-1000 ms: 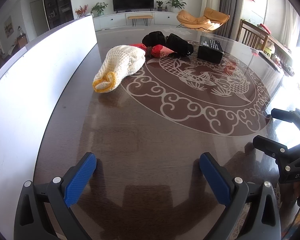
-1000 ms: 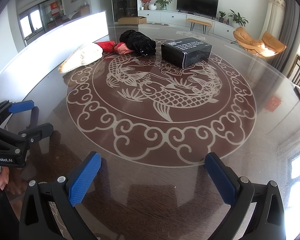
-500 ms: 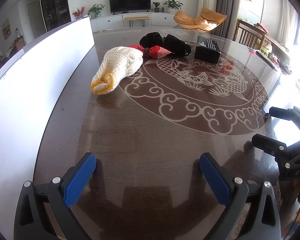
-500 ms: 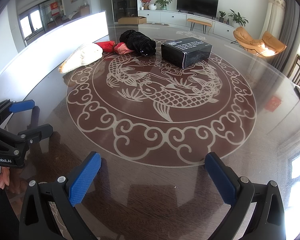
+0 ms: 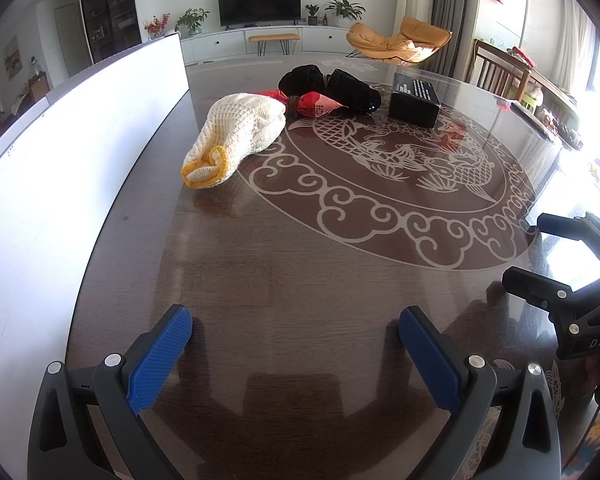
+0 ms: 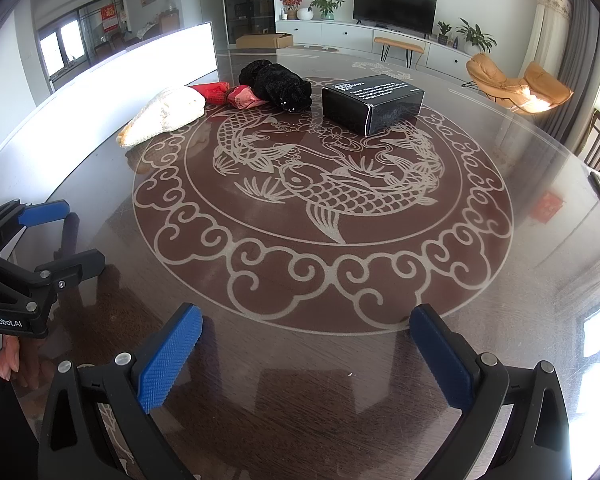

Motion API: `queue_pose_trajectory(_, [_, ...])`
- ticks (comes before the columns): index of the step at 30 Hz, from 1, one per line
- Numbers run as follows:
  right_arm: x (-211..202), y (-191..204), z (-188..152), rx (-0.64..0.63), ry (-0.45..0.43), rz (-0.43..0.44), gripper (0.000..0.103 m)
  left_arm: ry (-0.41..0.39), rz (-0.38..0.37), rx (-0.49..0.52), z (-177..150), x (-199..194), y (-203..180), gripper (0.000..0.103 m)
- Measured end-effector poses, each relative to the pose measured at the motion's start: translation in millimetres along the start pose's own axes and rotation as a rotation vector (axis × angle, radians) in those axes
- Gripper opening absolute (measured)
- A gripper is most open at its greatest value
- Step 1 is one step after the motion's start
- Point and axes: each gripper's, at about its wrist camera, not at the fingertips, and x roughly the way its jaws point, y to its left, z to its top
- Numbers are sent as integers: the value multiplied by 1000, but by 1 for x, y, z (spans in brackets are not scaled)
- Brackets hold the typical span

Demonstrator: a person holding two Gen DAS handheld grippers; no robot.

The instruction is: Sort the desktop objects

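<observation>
With both tools, left point(image 5: 296, 334) and right point(image 6: 306, 334), spread wide and empty over the worktop point(image 6: 300, 360), I'd approach the knitted glove point(image 5: 240, 132) low, squarely across its cuff.

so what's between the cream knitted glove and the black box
The red packet and black fabric bundle lie between cream knitted glove and black box, clearest in the right wrist view.

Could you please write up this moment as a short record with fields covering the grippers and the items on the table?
left gripper: open, empty, low over the table
right gripper: open, empty, low over the table
surface: round dark wooden table with white fish pattern
cream knitted glove with yellow cuff: lying flat by the white board
red wrapped packet: between glove and black fabric bundle, touching both
black rectangular box: apart, right of the bundle
</observation>
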Motion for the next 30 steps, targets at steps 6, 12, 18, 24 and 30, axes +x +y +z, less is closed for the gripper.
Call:
queue_pose_trajectory(6, [0, 0, 0, 0, 0, 0, 103, 0, -2, -1, 0, 0, 0, 103])
queue_pose_trajectory(12, [0, 0, 0, 0, 0, 0, 103, -3, 3, -2, -1, 0, -1, 103])
queue_pose_trajectory(18, [0, 0, 0, 0, 0, 0, 103, -3, 5, -1, -1, 0, -1, 103])
queue_pose_trajectory(24, [0, 0, 0, 0, 0, 2, 103, -3, 8, -4, -1, 1, -1, 103])
queue_pose_trajectory(30, [0, 1, 0, 0, 0, 0, 103, -3, 8, -4, -1, 0, -1, 103])
